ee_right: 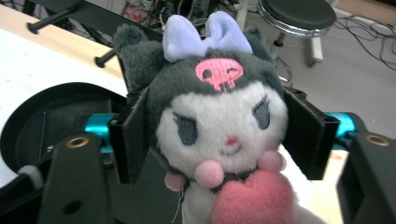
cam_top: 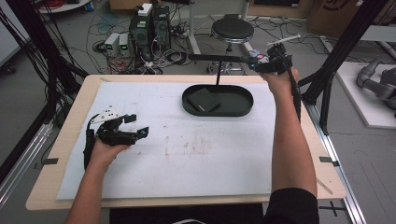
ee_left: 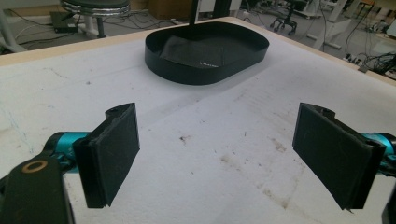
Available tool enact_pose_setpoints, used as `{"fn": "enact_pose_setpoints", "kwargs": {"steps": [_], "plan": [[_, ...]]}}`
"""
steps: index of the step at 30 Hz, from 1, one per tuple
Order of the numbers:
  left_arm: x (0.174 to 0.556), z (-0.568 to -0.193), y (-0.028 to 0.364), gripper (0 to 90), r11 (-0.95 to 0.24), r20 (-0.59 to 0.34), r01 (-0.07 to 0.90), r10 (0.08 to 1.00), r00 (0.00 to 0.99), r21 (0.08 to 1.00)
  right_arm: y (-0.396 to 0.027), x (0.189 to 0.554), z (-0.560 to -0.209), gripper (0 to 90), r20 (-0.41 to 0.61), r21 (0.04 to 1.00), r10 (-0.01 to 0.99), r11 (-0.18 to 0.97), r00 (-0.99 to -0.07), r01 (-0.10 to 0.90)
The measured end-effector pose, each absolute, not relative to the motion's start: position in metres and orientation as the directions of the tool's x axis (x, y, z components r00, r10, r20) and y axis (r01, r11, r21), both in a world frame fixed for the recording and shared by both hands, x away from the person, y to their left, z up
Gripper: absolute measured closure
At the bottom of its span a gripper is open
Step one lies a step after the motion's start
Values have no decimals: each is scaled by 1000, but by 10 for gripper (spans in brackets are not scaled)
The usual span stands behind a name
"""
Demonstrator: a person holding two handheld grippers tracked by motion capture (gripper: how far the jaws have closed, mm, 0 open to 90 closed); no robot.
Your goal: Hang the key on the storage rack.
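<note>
Plush (ee_right: 219, 121) is seen between the jaws of the right gripper (ee_right: 218, 137), raised beyond the far right edge of the surface (cam_top: 187, 154), just past the tray (cam_top: 244, 108) and close to the end of the stand arm (cam_top: 215, 57). The jaws stand about half open, one on either side of the head. The fur meets the pads, yet the head looks round and unsquashed, so it cannot be told whether it is gripped or merely flanked. Whether the toy hangs from the arm cannot be told either.

The toy is judged light, soft and springy. It can be squeezed without harm, but a shallow pinch on fur alone is likely to slip. The best hold is taken across the head at its widest, below the ears and bow, with the pads sunk well in. The pink heart and small paws are better left alone, since they would deform and let the body swing.

The left gripper (ee_left: 224, 154) is held wide open and empty, low over the near left of the surface, well apart from the tray.
</note>
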State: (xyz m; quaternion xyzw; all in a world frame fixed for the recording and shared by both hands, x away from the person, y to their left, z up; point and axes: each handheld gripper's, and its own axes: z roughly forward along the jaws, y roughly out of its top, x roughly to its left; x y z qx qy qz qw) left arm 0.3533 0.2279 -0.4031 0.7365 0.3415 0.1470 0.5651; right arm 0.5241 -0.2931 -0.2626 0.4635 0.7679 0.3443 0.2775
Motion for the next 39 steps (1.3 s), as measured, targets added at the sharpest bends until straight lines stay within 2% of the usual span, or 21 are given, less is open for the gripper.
{"fn": "enact_pose_setpoints", "kwargs": {"steps": [4,14,21,28,33,35,39], "plan": [[353,-403,227,147,-133,-167,336,667,726,932,-297,521,-260,213,-104,793,914,314,-391,522],[353,-403,227,147,-127,-170,336,668,724,933,-303,507,-253,207,-119,804,906,328,-406,496],[353,-403,228,147,-156,-153,349,686,711,924,-310,494,-261,207,-89,812,905,308,-416,497],[353,-403,228,147,-158,-149,348,690,709,924,-310,480,-267,194,-71,801,886,325,-458,504],[353,-403,229,146,-174,-133,350,701,700,920,-304,461,-264,194,-93,810,864,354,-494,467],[353,-402,229,146,-176,-131,347,700,702,921,-304,453,-267,194,-96,828,853,354,-512,435],[353,-401,230,146,-177,-128,344,699,703,922,-309,440,-283,194,-80,830,852,344,-517,438]]}}
